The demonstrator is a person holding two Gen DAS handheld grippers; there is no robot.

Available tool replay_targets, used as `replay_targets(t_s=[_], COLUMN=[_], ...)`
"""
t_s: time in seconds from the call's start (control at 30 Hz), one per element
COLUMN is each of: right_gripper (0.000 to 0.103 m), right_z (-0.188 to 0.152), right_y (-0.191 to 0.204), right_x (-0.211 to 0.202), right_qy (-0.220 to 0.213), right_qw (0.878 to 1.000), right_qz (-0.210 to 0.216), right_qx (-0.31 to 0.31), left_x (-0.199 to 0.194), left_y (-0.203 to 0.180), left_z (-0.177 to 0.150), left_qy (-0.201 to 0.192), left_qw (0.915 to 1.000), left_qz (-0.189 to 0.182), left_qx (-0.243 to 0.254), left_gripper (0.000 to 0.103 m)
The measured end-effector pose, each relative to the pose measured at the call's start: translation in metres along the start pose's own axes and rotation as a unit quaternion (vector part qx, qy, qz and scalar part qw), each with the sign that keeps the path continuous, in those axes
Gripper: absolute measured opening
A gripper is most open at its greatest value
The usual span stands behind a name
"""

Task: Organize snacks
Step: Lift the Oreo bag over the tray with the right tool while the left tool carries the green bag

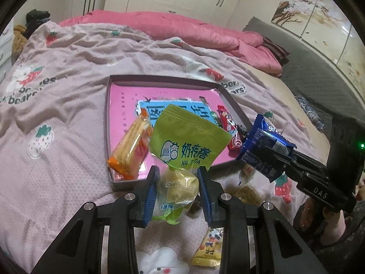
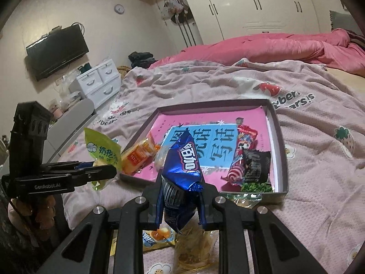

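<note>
My left gripper [image 1: 179, 178] is shut on a green milk-snack packet [image 1: 189, 141], held above the near edge of the shallow box [image 1: 164, 78] on the bed. My right gripper [image 2: 181, 185] is shut on a blue snack packet [image 2: 182, 159], also seen in the left wrist view [image 1: 264, 143], held just before the box [image 2: 279, 137]. Inside the box lie an orange cracker pack [image 1: 130, 148], a red lollipop wrapper [image 2: 241, 153], a black packet [image 2: 256, 164] and a green pea packet [image 2: 256, 187].
The box sits on a pink strawberry-print blanket [image 1: 68, 114]. Loose snacks lie near me: a yellow packet [image 1: 208, 248], a clear bag of crisps [image 2: 194, 246], a small blue-orange packet [image 2: 157, 237]. A pink quilt [image 1: 182, 27] lies behind.
</note>
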State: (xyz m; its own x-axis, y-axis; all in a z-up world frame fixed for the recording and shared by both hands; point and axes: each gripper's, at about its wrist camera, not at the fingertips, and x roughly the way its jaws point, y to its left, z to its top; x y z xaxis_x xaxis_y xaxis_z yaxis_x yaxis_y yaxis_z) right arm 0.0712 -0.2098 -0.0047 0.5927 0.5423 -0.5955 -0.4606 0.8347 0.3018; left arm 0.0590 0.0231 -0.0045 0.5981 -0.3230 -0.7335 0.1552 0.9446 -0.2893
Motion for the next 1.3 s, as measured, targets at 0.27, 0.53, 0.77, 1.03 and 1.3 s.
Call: replay_targets(t_s=[0.27, 0.53, 0.77, 1.03, 1.3], right_gripper=[0.024, 0.024, 0.024, 0.024, 0.024], right_z=[0.008, 0.014, 0.017, 0.019, 0.022], right_y=[-0.01, -0.019, -0.023, -0.026, -0.027], right_x=[0.003, 0.007, 0.013, 0.019, 0.025], right_qy=[-0.013, -0.024, -0.024, -0.023, -0.021], right_qw=[1.0, 0.999, 0.999, 0.999, 0.999], right_qz=[-0.015, -0.025, -0.03, -0.035, -0.043], right_qx=[0.007, 0.017, 0.016, 0.021, 0.014], left_x=[0.002, 0.013, 0.03, 0.05, 0.064], left_y=[0.004, 0.013, 0.015, 0.011, 0.009], left_z=[0.009, 0.019, 0.029, 0.029, 0.026], left_qy=[-0.012, -0.015, -0.016, -0.007, 0.005], left_qw=[0.9999, 0.9995, 0.999, 0.9985, 0.9983], left_qz=[0.01, 0.019, 0.029, 0.054, 0.058], left_qx=[-0.003, -0.019, -0.031, -0.01, -0.003], left_gripper=[0.035, 0.035, 0.035, 0.035, 0.035])
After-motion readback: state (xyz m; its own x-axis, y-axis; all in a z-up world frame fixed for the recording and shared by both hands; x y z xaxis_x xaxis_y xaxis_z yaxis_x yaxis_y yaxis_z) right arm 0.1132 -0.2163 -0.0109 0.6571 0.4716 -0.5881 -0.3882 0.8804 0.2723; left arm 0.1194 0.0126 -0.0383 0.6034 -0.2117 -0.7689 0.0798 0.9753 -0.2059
